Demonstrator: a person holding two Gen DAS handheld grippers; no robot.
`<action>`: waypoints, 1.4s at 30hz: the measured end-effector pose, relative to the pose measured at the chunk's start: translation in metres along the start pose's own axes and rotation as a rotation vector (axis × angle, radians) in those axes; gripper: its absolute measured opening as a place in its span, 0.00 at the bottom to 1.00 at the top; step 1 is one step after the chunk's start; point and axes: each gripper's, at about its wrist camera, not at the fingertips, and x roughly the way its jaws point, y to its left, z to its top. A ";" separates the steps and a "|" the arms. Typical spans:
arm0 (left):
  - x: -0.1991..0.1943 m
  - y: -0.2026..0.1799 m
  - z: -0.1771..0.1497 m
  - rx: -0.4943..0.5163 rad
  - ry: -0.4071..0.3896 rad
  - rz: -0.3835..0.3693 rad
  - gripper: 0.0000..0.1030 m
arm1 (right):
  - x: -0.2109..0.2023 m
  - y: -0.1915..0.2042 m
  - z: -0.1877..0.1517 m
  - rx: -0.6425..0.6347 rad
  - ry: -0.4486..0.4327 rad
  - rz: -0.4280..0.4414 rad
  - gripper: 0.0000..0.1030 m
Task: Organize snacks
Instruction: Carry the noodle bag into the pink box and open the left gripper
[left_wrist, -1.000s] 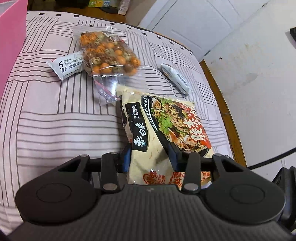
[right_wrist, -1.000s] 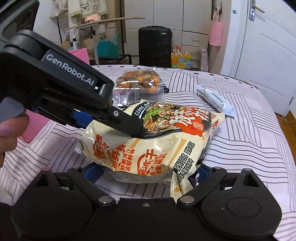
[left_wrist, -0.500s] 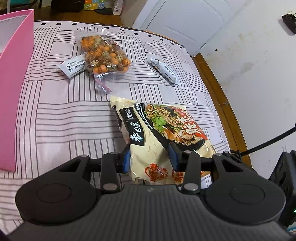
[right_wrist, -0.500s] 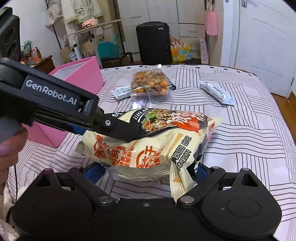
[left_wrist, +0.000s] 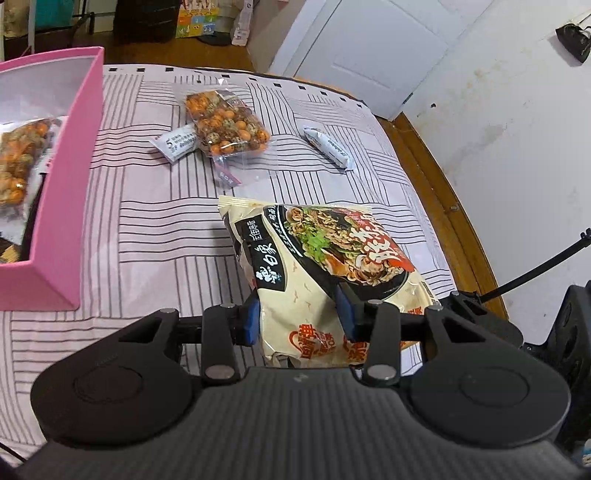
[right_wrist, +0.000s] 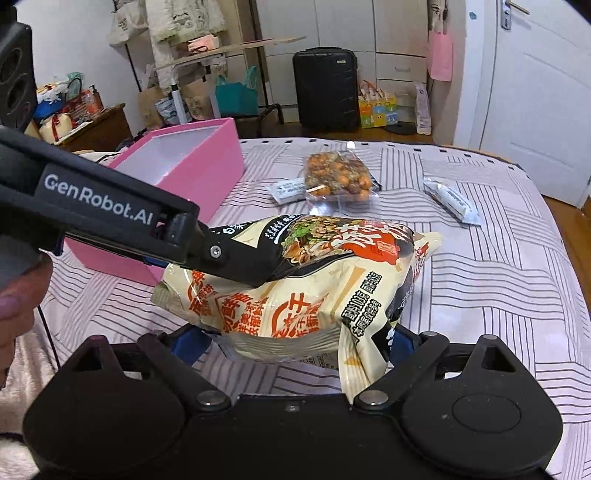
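Both my left tongs (left_wrist: 297, 317) and right tongs (right_wrist: 299, 341) clamped the noodle packet (left_wrist: 314, 266), held above the striped bed (left_wrist: 147, 229). Packet hid my right pads. Pink box (left_wrist: 70, 184) cut off at frame edge.

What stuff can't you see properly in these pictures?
- Pink box, left wrist view: the picture's edge cuts it off, so most of its contents are unseen.
- Noodle bag, right wrist view: the left tongs cover its top corner.
- White packet: its small print is unreadable.
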 end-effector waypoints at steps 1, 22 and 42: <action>-0.006 0.000 -0.001 -0.001 -0.006 0.002 0.38 | -0.003 0.004 0.000 -0.009 -0.005 0.000 0.94; -0.119 0.052 0.017 -0.081 -0.252 0.114 0.38 | -0.007 0.092 0.089 -0.218 -0.069 0.141 0.94; -0.146 0.187 0.039 -0.195 -0.318 0.362 0.38 | 0.100 0.189 0.125 -0.265 -0.091 0.309 0.93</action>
